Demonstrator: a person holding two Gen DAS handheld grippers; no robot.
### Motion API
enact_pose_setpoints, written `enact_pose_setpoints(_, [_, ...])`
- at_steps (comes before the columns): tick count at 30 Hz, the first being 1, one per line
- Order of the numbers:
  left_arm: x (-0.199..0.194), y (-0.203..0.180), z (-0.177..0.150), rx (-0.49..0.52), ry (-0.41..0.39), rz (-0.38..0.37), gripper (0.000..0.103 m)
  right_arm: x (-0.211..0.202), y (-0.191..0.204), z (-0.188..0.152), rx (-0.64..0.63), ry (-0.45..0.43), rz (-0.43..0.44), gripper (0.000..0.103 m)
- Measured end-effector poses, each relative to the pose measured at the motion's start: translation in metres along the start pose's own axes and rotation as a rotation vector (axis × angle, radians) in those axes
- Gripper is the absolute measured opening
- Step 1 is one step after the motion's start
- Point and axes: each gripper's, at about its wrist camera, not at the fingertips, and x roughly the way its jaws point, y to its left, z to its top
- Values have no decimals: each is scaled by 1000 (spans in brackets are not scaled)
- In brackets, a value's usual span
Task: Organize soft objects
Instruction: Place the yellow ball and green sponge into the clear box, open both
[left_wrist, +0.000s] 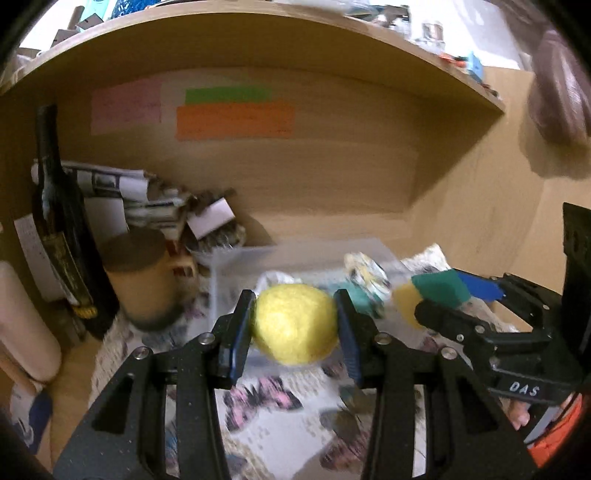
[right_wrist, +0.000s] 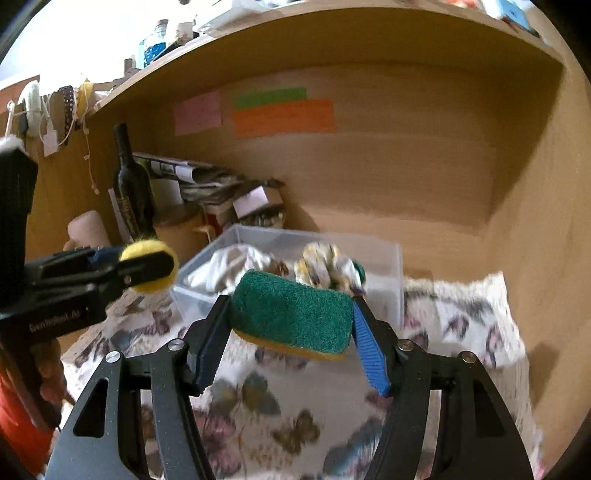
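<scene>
My left gripper (left_wrist: 295, 325) is shut on a yellow felt ball (left_wrist: 295, 323) and holds it above the butterfly-print cloth (left_wrist: 280, 417). My right gripper (right_wrist: 291, 325) is shut on a green and yellow sponge (right_wrist: 291, 315). Both hover just in front of a clear plastic bin (right_wrist: 384, 258) that holds crumpled cloths (right_wrist: 229, 266) and a patterned soft item (right_wrist: 327, 266). In the left wrist view the right gripper (left_wrist: 443, 299) with the sponge (left_wrist: 439, 288) is at the right. In the right wrist view the left gripper (right_wrist: 147, 264) with the ball (right_wrist: 147, 247) is at the left.
A dark wine bottle (left_wrist: 61, 229), a brown lidded jar (left_wrist: 138, 273), a pale cylinder (left_wrist: 22, 325) and stacked papers (left_wrist: 147, 199) crowd the back left of the wooden alcove. Coloured sticky notes (left_wrist: 232, 114) are on the back wall. A shelf (left_wrist: 258, 40) overhangs.
</scene>
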Motion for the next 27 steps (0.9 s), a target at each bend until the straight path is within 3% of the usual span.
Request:
enact_pose_setpoints(7, [44, 17, 4, -30, 59, 16, 43, 39, 9, 21, -47, 13, -4, 60])
enact_pose_setpoints(19, [101, 26, -10, -30, 186, -8, 43, 104, 7, 13, -48, 168, 15, 60])
enact_pose_setpoints(27, [95, 28, -15, -43, 215, -33, 57, 104, 6, 7, -41, 198, 26, 70])
